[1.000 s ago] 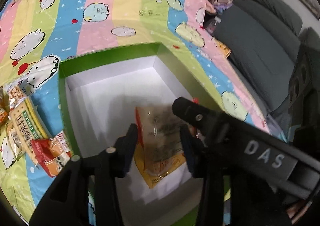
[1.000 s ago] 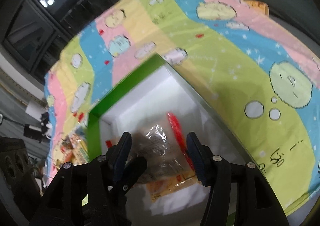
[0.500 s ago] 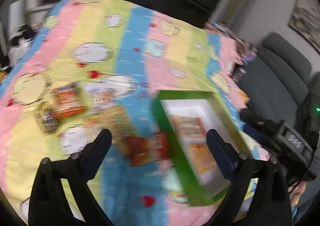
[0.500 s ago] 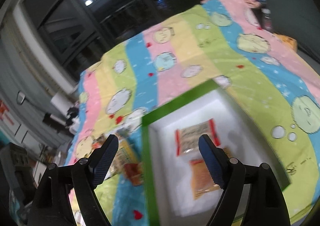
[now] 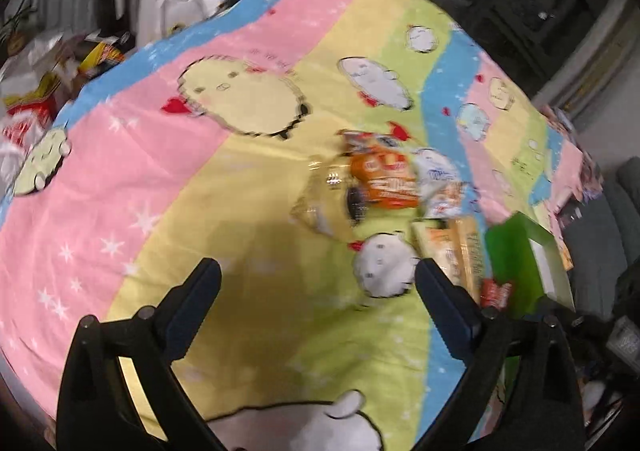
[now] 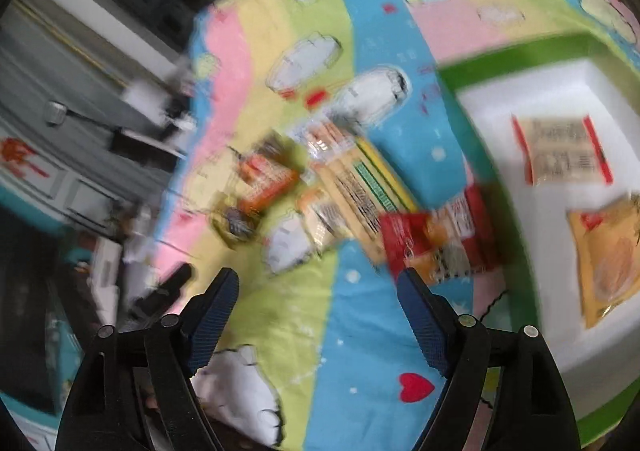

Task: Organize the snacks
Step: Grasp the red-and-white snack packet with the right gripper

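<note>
Both views are blurred. The left tongs point(image 5: 318, 299) are spread wide and empty above the striped cartoon-print cloth point(image 5: 160, 187); the right tongs point(image 6: 318, 315) are likewise wide apart and hold nothing. The green box point(image 6: 496, 187) with its white inside serves as landmark. In it lie two snacks: a clear packet with red edges point(image 6: 562, 151) and, nearer the right tongs, an orange-yellow packet point(image 6: 612, 259). Against the box's outer wall lies a red packet point(image 6: 432, 239). Beyond that, farther from the box, lie long yellow packets point(image 6: 356, 191) and an orange packet point(image 6: 264, 181).
</note>
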{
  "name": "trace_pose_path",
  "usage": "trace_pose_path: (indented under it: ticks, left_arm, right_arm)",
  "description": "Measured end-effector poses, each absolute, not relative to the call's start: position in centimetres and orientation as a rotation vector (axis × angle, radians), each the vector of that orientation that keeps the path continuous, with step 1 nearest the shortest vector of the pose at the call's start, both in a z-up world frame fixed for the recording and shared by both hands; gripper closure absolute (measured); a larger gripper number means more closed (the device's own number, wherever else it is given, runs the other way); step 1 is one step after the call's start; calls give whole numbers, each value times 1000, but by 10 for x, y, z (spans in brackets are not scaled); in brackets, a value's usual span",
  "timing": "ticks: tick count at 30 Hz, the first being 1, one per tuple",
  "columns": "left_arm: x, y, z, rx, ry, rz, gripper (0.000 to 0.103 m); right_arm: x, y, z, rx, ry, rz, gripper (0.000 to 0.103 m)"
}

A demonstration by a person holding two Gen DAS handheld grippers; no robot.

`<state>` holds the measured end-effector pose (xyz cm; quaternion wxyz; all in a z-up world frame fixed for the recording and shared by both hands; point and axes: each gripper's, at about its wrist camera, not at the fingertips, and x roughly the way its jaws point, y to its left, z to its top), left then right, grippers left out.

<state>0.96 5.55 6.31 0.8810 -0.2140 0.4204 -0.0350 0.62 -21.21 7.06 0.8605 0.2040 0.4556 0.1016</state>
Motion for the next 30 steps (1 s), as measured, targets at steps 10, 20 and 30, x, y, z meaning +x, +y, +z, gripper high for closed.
trace_pose_path:
  ticks: [10,20,30]
  left_arm:
    - [9,40,60,-369,862,-109,5]
    - [8,15,49,-300,903,-166,5]
    - [7,8,45,-279,918,-167,5]
  right_arm:
    - [22,-229,44,365,949,-31,29]
    - [33,-247,39,280,944,-18,22]
    - [37,-241,27,224,965,0,20]
